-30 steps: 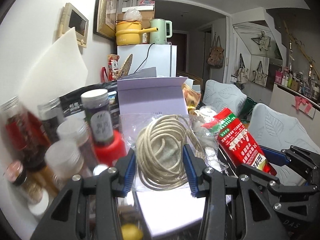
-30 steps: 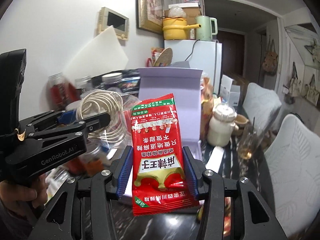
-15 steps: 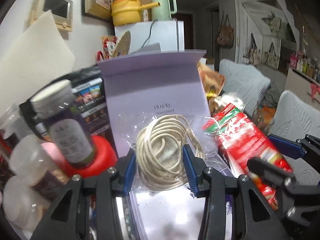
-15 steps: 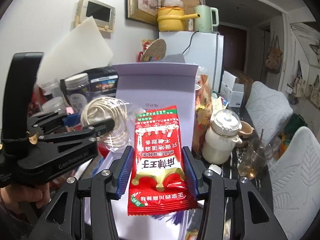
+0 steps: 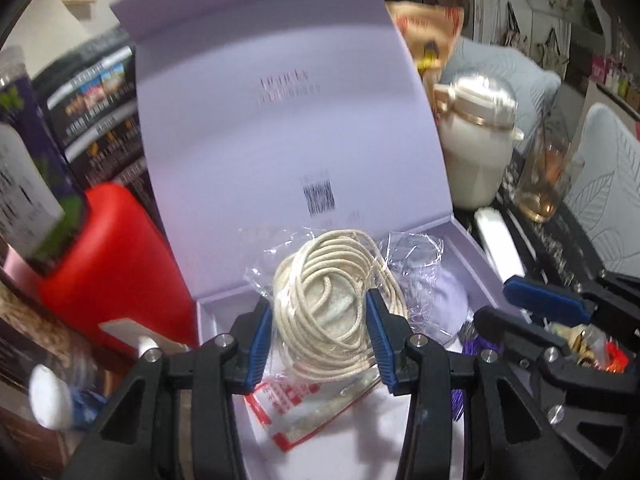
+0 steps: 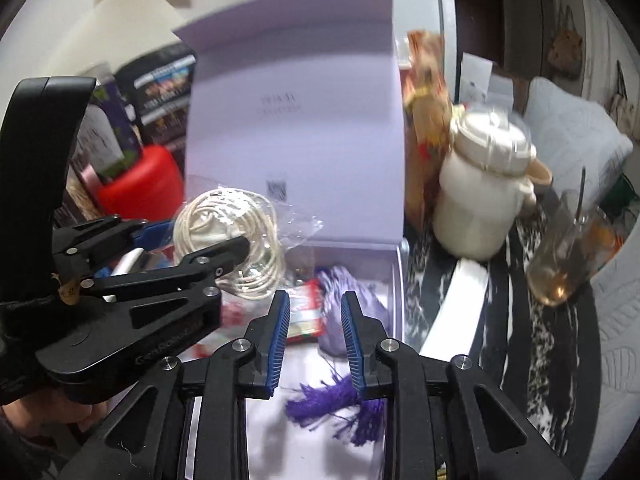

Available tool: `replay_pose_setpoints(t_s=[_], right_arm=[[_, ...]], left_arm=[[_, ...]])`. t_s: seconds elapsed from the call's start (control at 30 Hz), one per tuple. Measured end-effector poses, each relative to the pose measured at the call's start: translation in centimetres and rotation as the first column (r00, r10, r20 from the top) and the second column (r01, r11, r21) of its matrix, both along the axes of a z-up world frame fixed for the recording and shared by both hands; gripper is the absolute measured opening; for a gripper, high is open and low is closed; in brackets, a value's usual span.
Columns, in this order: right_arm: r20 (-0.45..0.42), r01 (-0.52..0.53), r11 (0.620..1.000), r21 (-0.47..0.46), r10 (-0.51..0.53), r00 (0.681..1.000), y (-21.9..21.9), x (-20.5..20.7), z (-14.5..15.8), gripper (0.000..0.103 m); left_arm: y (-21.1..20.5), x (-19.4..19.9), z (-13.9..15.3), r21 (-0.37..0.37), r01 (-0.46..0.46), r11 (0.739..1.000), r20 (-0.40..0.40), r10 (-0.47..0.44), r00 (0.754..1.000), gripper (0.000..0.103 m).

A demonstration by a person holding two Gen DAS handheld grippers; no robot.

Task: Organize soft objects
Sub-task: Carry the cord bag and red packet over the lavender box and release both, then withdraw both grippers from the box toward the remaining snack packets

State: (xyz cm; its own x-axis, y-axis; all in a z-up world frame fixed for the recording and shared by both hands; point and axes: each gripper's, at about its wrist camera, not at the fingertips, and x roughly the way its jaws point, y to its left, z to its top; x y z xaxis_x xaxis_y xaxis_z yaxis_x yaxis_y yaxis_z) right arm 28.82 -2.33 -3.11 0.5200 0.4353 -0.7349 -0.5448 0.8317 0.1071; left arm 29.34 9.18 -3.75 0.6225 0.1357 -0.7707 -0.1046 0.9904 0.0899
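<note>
My left gripper (image 5: 316, 320) is shut on a clear bag with a coil of cream rope (image 5: 332, 300), held over the open lilac box (image 5: 464, 240). The rope bag also shows in the right wrist view (image 6: 228, 236), with the left gripper (image 6: 192, 248) around it. A red snack packet (image 5: 296, 408) lies in the box under the rope; it also shows in the right wrist view (image 6: 304, 312). My right gripper (image 6: 314, 320) is open and empty above the box, over a lilac pouch (image 6: 340, 292) and a purple tassel (image 6: 332, 400).
The box lid (image 5: 280, 100) stands upright behind. A red container (image 5: 112, 260) and jars stand left. A cream pot (image 6: 484, 184), a white bar (image 6: 460, 304) and a glass with a spoon (image 6: 568, 252) stand right on the dark table.
Both grippers have moved forward and down over the box. The right gripper has let go of the red snack packet, which now lies in the box. The left still holds the rope bag.
</note>
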Motion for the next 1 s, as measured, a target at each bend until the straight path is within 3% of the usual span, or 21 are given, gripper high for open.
replay_pose_setpoints(t_s=[0.33, 0.43, 0.47, 0.53, 0.63, 1.0], right_arm=[[-0.026, 0.018, 1.000, -0.016, -0.018, 0.999, -1.3, 0.2, -1.3, 0.027], [-0.023, 0.023, 0.999, -0.025, -0.024, 0.999, -1.4, 0.0, -1.2, 0.027], [-0.021, 0.029, 0.999, -0.028, -0.029, 0.999, -1.6, 0.0, -1.1, 0.027], [-0.020, 0.036, 0.999, -0.030, -0.036, 0.999, -1.8, 0.0, -1.0, 0.027], [-0.020, 0.049, 0.998, -0.032, -0.050, 0.999, -2.0, -0.1, -0.8, 0.033], [-0.001, 0.063, 0.997, -0.033, -0.064, 0.998, -2.7, -1.1, 0.5, 0.033]], left_arm=[[-1.1, 0.2, -1.9, 0.012, -0.001, 1.000, -0.036, 0.001, 0.999, 0.046], [-0.5, 0.2, -2.0, -0.041, -0.018, 0.999, -0.054, 0.016, 0.998, 0.064], [-0.2, 0.3, -2.0, -0.049, -0.033, 0.998, -0.063, 0.030, 0.998, 0.079], [0.2, 0.3, -2.1, -0.043, -0.053, 0.998, -0.066, 0.050, 0.997, 0.099], [0.1, 0.0, -1.6, -0.033, -0.053, 0.998, -0.050, 0.051, 0.997, 0.100], [0.1, -1.5, 0.3, -0.046, -0.042, 0.998, -0.033, 0.041, 0.999, 0.100]])
